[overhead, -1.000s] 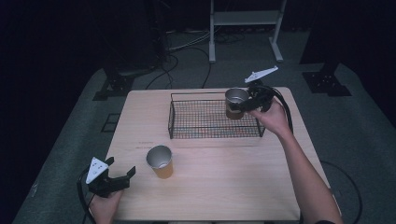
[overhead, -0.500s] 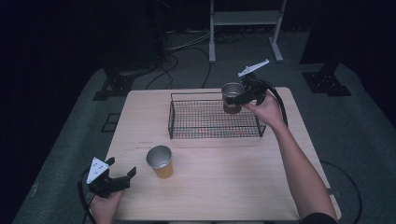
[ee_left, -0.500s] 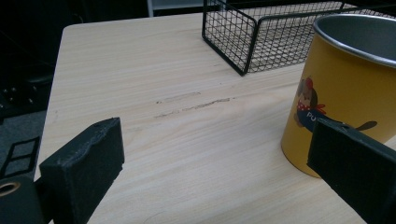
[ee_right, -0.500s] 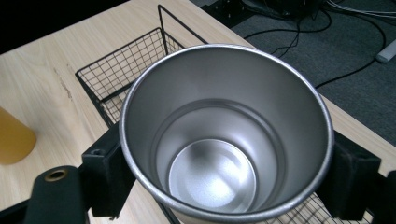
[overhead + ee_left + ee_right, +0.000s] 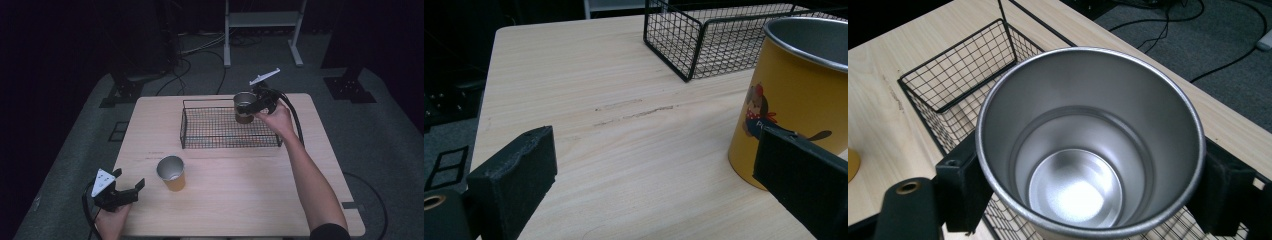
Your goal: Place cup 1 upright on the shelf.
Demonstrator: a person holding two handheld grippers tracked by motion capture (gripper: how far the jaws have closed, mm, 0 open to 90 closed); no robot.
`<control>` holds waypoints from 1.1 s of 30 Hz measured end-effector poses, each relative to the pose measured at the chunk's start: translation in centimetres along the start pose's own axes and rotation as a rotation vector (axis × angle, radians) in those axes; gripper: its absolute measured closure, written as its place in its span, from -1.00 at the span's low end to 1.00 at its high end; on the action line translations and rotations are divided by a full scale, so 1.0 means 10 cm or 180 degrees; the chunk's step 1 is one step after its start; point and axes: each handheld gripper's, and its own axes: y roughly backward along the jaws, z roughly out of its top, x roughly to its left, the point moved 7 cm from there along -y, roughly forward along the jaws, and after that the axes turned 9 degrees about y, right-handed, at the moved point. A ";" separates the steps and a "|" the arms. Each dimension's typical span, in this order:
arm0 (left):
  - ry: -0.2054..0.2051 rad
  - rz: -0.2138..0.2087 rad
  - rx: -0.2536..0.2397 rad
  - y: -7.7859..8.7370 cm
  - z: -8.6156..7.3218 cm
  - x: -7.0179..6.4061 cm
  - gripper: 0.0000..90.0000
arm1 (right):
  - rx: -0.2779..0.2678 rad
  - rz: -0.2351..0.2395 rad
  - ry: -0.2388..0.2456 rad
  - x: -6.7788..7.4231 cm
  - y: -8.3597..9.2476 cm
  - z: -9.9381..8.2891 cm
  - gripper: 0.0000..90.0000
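A steel cup point(image 5: 244, 105) with a brownish outside hangs upright over the back right corner of the black wire basket point(image 5: 200, 135), and my right gripper point(image 5: 248, 108) is shut on it. In the right gripper view the cup point(image 5: 1083, 150) shows its empty shiny inside, with a black jaw pressed on each side and the basket point(image 5: 958, 75) below. A yellow cup point(image 5: 171, 172) with a steel rim stands on the table in front of the basket. My left gripper point(image 5: 129, 179) rests open at the front left. Its jaws point(image 5: 659, 175) stand wide, with the yellow cup point(image 5: 794, 95) just beyond the right one.
The wooden table point(image 5: 240, 200) has bare room at its front and right. The basket point(image 5: 684, 40) holds nothing that I can see. On the grey floor behind stand a white frame point(image 5: 262, 30), cables point(image 5: 190, 60) and dark stand feet point(image 5: 120, 92).
My right gripper has carried the steel cup a little to the left and down, from the basket's right rim to over its back right corner. The left gripper and the yellow cup have stayed put.
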 end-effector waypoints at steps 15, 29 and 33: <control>0.0029 0.0015 -0.0021 0.03 0.00 0.03 -0.94 | 0.0130 0.0000 -0.0187 -0.10 -0.26 -0.16 -0.61; 0.0017 0.0004 -0.0011 0.02 0.00 0.01 -0.94 | 0.0335 -0.0055 -0.0308 -0.17 -0.41 -0.47 -0.61; 0.0019 0.0005 -0.0015 0.02 0.00 0.02 -0.94 | 0.0448 -0.0081 -0.0361 -0.22 -0.43 -0.56 -0.61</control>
